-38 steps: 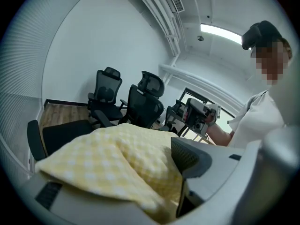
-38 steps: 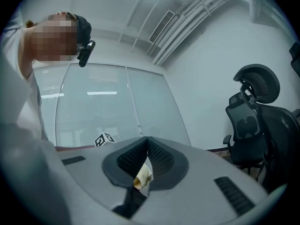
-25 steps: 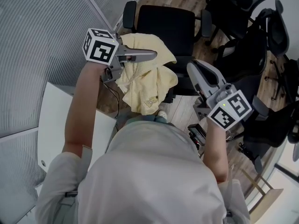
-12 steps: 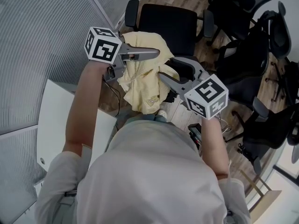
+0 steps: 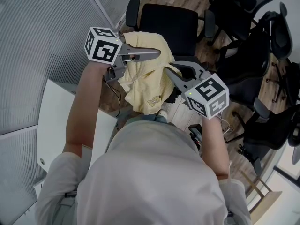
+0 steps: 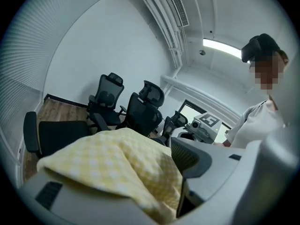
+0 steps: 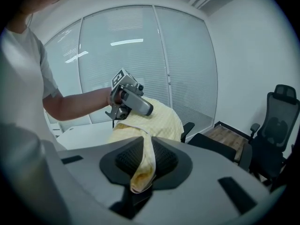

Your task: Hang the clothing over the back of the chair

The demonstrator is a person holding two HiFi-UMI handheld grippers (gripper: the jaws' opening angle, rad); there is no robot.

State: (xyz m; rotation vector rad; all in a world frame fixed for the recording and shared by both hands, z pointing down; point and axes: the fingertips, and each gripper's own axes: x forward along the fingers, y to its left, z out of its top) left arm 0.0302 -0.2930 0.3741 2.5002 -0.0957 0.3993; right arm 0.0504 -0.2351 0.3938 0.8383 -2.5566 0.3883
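Note:
A pale yellow checked garment (image 5: 145, 86) hangs in a bunch from my left gripper (image 5: 154, 54), which is shut on its top; in the left gripper view the garment (image 6: 117, 158) lies across the lower jaw. My right gripper (image 5: 169, 71) is at the garment's right edge. Its jaws are closing, and in the right gripper view a narrow fold of the garment (image 7: 143, 168) is pinched between the ribbed pads (image 7: 164, 159). Just beyond both grippers stands the black office chair (image 5: 168, 25), with its armrests to either side; the garment covers its near edge.
Several more black office chairs (image 5: 248, 46) crowd the right side on the wooden floor. A white table (image 5: 56, 125) lies at my lower left, beside a glass wall with blinds (image 5: 42, 41). My own torso fills the bottom of the head view.
My right gripper swung in from the right and down to the garment with its jaws wide, then closed on a fold. The left gripper and the hanging garment stayed put.

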